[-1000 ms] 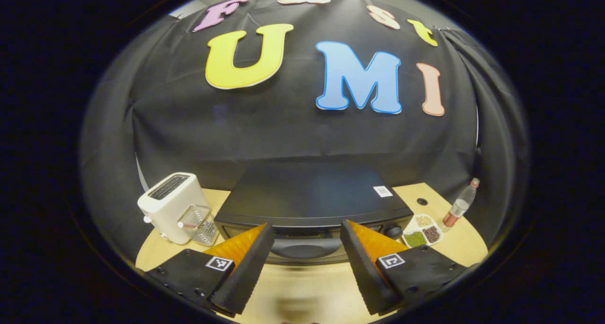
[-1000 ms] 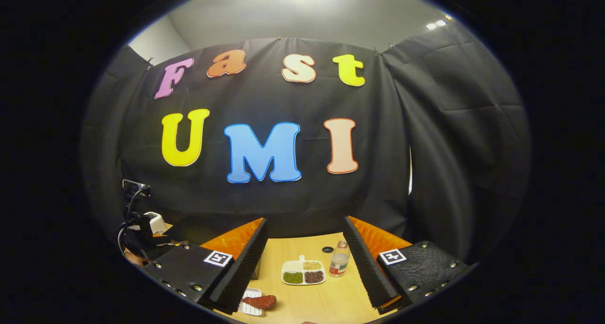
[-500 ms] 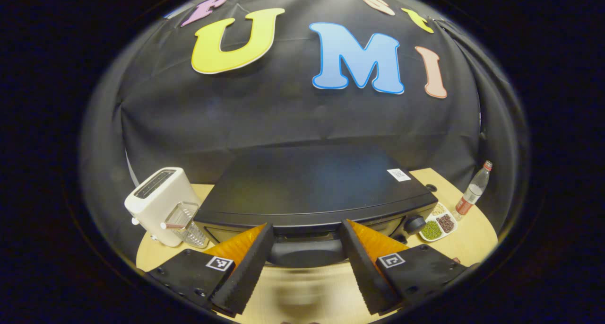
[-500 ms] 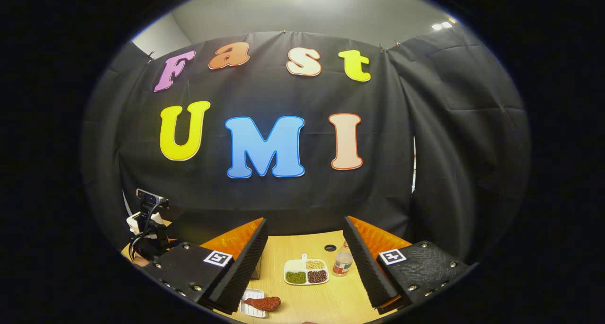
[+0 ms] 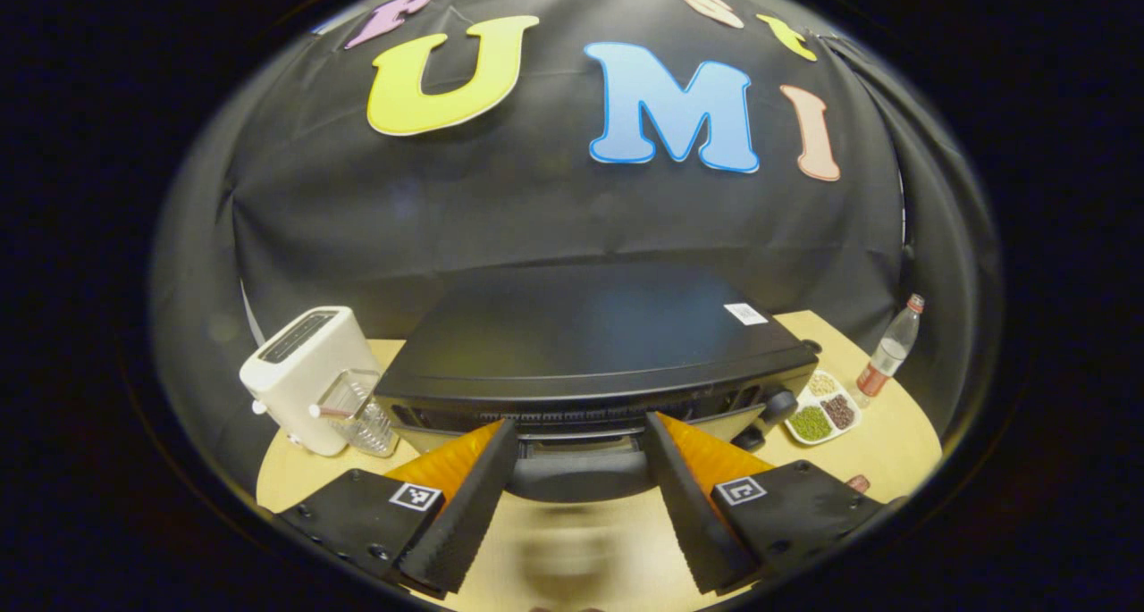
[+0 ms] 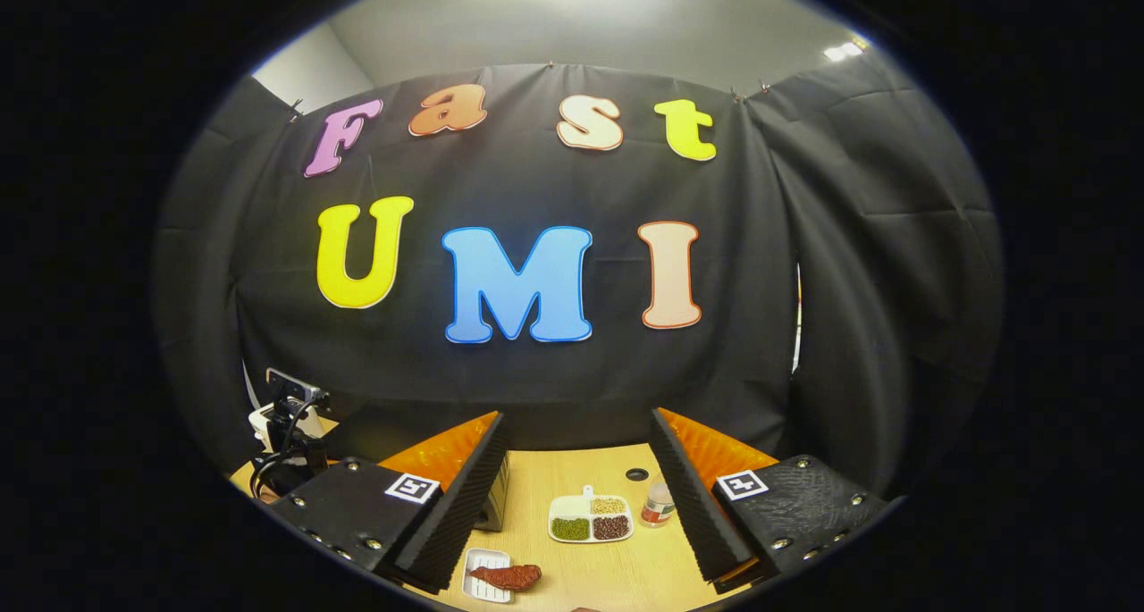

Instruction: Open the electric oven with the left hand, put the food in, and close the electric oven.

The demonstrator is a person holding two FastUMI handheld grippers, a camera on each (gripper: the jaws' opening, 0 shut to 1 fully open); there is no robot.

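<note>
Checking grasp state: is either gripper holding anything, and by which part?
Nothing is held. The left gripper stands open astride the oven door handle; the right gripper is open above the table.

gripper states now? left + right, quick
Left gripper: open, fingers either side of the oven door handle, not clamped.
Right gripper: open, holding nothing, above the table.

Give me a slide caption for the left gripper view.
Open left gripper straddles the black electric oven's door handle, white toaster alongside.
</note>
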